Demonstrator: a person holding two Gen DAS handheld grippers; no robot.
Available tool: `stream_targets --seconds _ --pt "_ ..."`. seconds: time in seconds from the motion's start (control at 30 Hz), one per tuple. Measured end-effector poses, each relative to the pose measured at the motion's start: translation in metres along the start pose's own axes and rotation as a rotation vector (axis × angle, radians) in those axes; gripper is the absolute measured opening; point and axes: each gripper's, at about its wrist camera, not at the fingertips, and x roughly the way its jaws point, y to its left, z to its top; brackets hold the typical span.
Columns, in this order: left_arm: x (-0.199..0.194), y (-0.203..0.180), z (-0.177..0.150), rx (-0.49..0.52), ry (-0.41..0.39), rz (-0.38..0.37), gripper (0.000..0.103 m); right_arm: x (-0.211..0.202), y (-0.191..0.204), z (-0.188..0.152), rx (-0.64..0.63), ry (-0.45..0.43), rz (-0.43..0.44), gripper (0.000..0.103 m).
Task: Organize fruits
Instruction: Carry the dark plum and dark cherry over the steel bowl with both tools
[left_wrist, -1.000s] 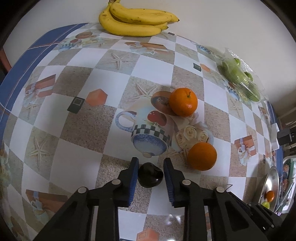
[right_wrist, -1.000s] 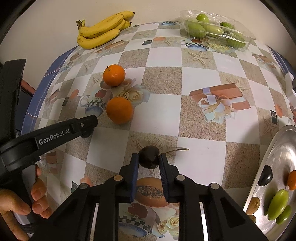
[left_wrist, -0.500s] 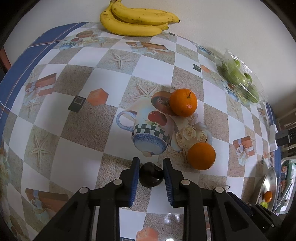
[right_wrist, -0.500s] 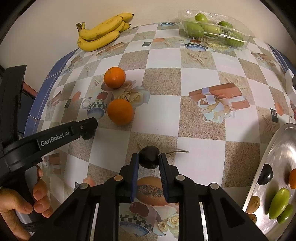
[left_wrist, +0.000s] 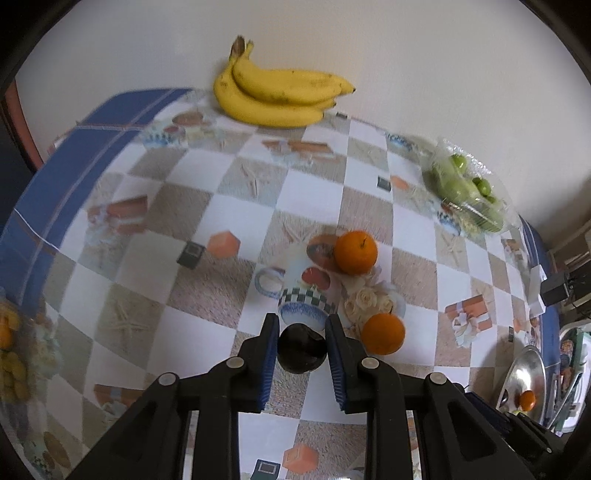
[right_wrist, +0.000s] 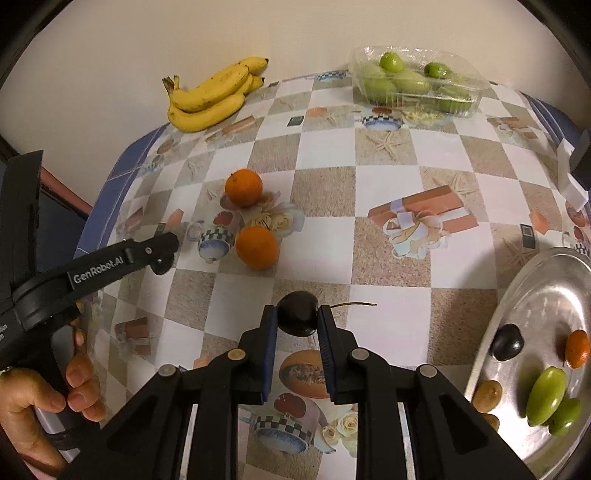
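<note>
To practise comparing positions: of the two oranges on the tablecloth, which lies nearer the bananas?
The orange farther from the camera, beside the printed flowers. The other orange sits closer to the grippers, farther from the bananas.

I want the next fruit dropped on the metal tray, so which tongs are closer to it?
Right. The right tongs, shut on a dark fruit, sit just left of the tray. The left tongs are farther off, beyond the oranges.

Just a glossy checkered oilcloth (right_wrist: 388, 162) printed with mugs, starfish and gift boxes under the claw, plain cream wall (right_wrist: 110, 55) way beyond it.
</note>
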Motion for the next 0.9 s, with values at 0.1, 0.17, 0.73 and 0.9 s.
stream_targets --seconds 0.1,0.17,0.73,0.9 --pt "-0.01 -0.002 0.001 0.003 -0.02 0.006 0.028 -0.009 -0.002 0.0 0.003 -0.015 -0.002 0.023" --pt "-0.016 -0.005 0.001 0.009 -0.032 0.01 0.028 -0.014 -0.004 0.0 0.009 -0.025 -0.004 0.023" --pt "-0.02 -0.076 -0.023 0.119 -0.011 -0.015 0.028 -0.053 -0.069 -0.003 0.142 -0.081 -0.033 0.023" --pt "-0.021 -0.115 -0.035 0.177 0.006 -0.066 0.028 -0.065 -0.099 -0.006 0.198 -0.1 -0.058 0.023"
